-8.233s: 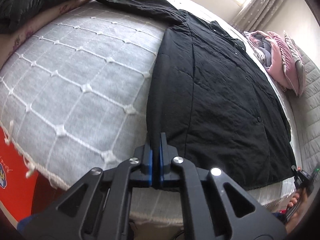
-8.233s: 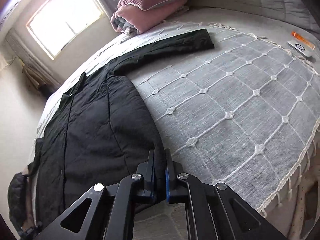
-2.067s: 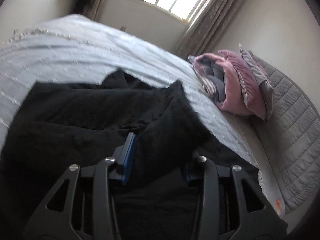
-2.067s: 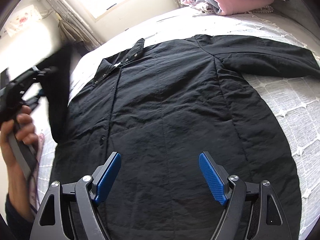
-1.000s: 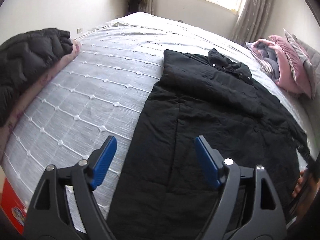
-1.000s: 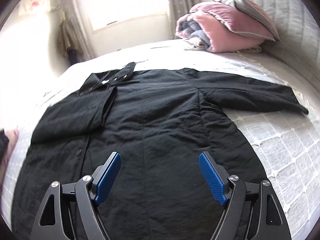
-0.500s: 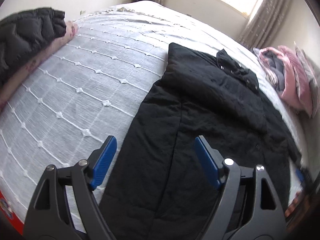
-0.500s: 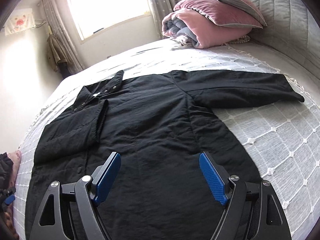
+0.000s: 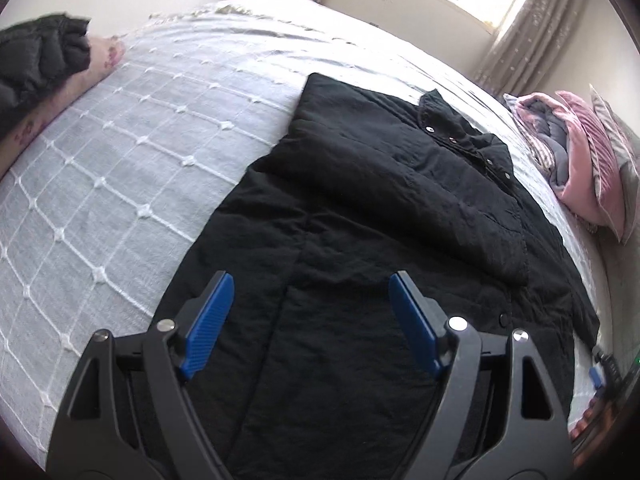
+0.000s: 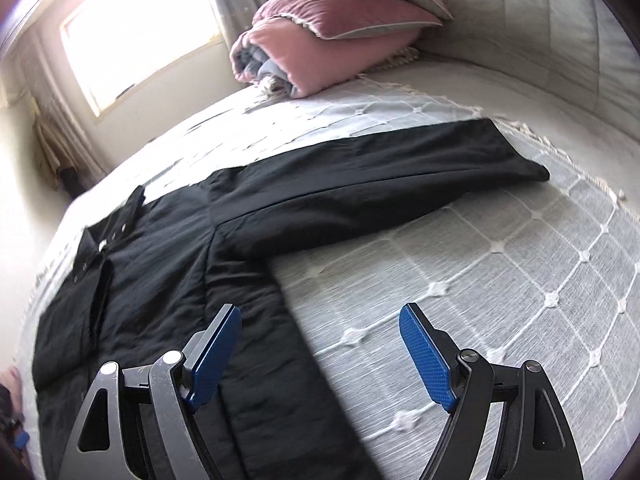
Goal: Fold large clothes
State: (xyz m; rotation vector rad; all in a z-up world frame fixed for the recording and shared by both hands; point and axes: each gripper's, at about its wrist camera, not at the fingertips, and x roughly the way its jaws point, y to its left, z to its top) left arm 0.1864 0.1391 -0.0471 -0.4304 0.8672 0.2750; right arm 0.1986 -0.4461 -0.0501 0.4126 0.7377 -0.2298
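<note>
A black coat [image 9: 360, 208] lies flat on my bed's grey quilted bedspread [image 9: 120, 168], front up, collar toward the window [image 10: 136, 28]. The sleeve on its left side is folded across the chest. The other sleeve [image 10: 380, 176] stretches straight out from the coat toward the padded headboard [image 10: 540, 32]. My left gripper [image 9: 310, 320] hangs above the coat's lower body, jaws wide, nothing between them. My right gripper [image 10: 320, 354] hangs over the coat's side edge below the outstretched sleeve, also spread wide and empty. Folded pink bedding [image 10: 320, 40] sits beyond that sleeve.
</note>
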